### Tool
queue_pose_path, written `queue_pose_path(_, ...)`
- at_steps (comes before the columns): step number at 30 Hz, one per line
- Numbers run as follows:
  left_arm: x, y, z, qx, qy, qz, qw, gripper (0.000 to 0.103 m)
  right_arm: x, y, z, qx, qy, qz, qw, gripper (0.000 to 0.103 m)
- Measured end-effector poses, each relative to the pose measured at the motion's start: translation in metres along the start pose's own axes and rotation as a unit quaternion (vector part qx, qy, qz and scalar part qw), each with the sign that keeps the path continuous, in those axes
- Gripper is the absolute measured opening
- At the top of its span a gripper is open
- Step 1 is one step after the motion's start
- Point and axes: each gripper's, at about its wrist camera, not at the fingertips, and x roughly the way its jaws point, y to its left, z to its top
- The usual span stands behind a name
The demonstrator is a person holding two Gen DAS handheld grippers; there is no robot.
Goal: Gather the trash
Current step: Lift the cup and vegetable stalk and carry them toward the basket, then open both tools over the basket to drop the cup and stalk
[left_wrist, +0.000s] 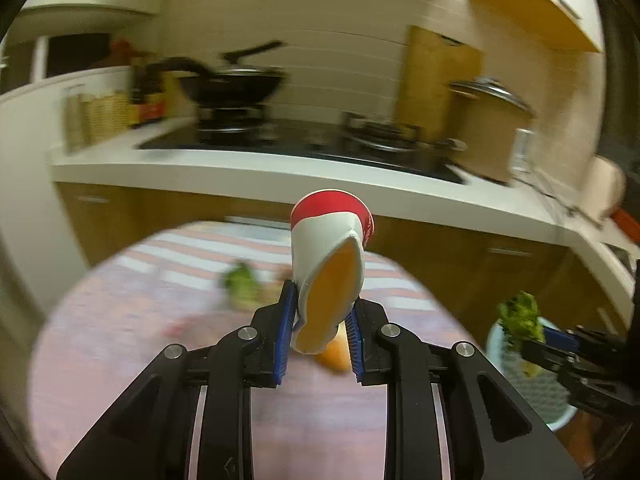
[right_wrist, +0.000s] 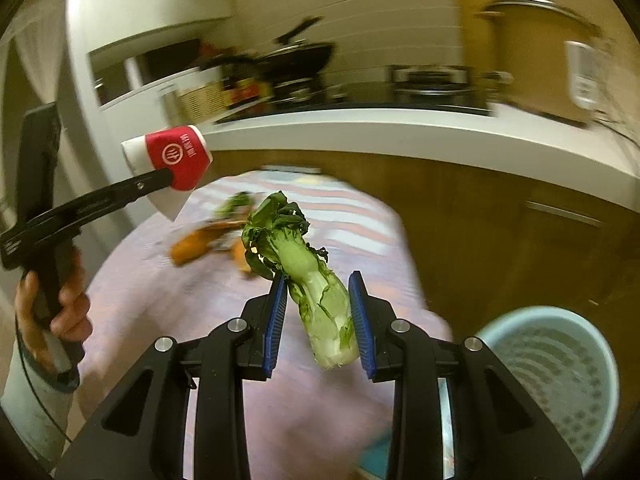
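Kitchen table point(left_wrist: 120, 360), left gripper point(left_wrist: 318, 338) pinching cup point(left_wrist: 328, 272), right gripper point(right_wrist: 320, 320) pinching greens point(right_wrist: 316, 292), bin point(right_wrist: 560, 380) interior.

Blurred wok point(left_wrist: 232, 84), seemingly on stove point(left_wrist: 304, 140)

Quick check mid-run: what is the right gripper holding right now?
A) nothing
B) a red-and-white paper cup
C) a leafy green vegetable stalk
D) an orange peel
C: the right gripper has a leafy green vegetable stalk between its blue pads, while the crushed red-and-white paper cup sits in the left gripper.
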Motion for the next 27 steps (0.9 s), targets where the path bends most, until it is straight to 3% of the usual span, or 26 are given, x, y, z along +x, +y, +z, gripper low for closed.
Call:
queue_pose_path(8,0.03,-0.123,-0.02,0.042,0.032,-0.094,0.9941,0.023,-0.051,-0.086,-0.039,0.065,-0.003,-0.102,0.993,0.028)
queue_pose_path(14,0.061,-0.194,-0.052,0.07,0.078,-0.131,0.9858,0.023,-0.065,-0.141,-0.071,0.115,0.011,-0.15,0.982,0.028)
queue_pose_path(21,0.087,-0.241,-0.081,0.088,0.118,-0.148,0.978,0.024,-0.07,-0.176,-0.094,0.145,0.022,-0.177,0.973,0.028)
queue_pose_path(27,0.096,-0.255,-0.091,0.1,0.133,-0.145,0.9754,0.027,-0.07,-0.189,-0.104,0.162,0.032,-0.185,0.969,0.03)
